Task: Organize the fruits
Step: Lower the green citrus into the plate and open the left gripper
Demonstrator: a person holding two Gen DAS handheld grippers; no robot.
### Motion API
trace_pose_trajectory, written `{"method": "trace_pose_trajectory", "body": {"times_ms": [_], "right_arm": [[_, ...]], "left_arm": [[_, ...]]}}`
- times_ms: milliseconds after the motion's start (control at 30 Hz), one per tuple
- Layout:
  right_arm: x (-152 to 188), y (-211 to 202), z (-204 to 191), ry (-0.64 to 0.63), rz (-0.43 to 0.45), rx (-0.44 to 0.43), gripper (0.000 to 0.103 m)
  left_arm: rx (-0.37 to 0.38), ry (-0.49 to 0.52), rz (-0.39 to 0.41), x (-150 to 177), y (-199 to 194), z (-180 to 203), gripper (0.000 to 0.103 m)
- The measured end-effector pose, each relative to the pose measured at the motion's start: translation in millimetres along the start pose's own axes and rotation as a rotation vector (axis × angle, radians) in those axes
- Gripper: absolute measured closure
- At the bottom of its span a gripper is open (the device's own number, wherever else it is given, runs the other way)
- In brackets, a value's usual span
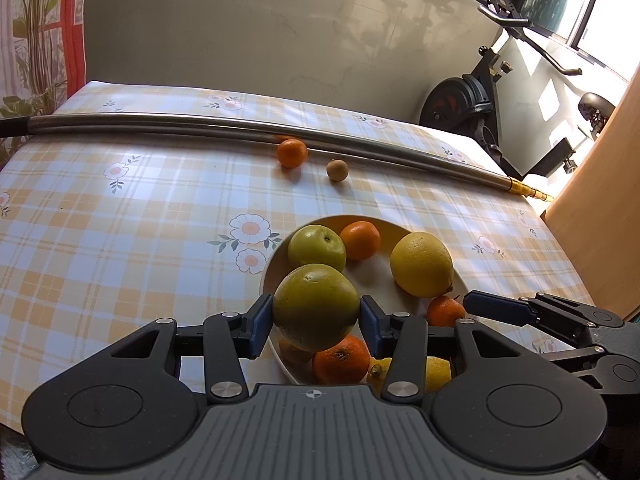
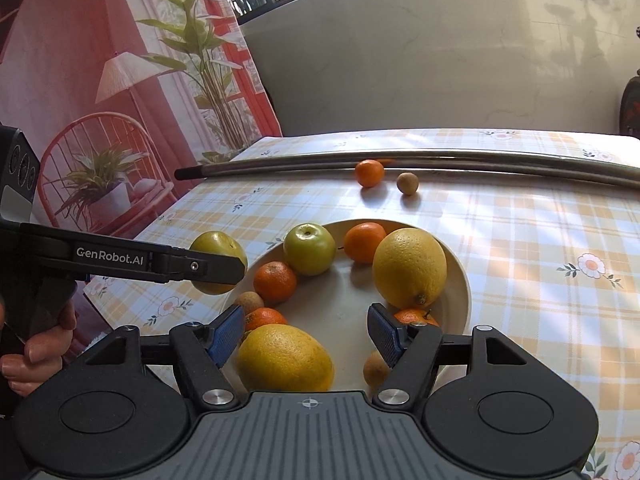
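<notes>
My left tongs clamp a big green fruit, blue pads pressed on both sides, held just over the near-left rim of the cream bowl. My right tongs stand apart with nothing between the pads, low over the near side of the bowl, a large lemon just below them. In the bowl: a second large lemon at right, a green apple, several mandarins such as one at the back and one left of centre, plus small brown fruits, one by the left rim. Beyond the bowl, on the checked counter, a loose mandarin and a small brown fruit sit near each other, just before a long metal pole. My hand grips the left handle.
</notes>
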State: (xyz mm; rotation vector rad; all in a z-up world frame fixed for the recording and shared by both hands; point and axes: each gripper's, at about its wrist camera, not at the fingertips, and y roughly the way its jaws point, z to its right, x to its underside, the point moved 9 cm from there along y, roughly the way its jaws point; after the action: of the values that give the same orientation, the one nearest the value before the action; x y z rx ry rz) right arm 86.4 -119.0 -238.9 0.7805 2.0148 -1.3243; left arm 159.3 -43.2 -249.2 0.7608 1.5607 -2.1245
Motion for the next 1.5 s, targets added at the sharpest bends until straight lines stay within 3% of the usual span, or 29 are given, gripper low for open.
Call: {"method": "trace_pose_trajectory", "body": {"times_ms": [267,667,1500], "right_arm": [[-9,-6,31,0.058,0.072,0.094,0.039],[-7,-4,51,0.114,0.091,0.132,0.039],[-4,-3,56,0.131,0.083,0.135,0.039]], "left_arm": [[0.021,0.09,-0.002,-11,19,19,0.054],[-0.023,0.249,-0.03,-11,48,42,0.054],[0.01,0.177,-0.022,0,39,32,0.053]]}}
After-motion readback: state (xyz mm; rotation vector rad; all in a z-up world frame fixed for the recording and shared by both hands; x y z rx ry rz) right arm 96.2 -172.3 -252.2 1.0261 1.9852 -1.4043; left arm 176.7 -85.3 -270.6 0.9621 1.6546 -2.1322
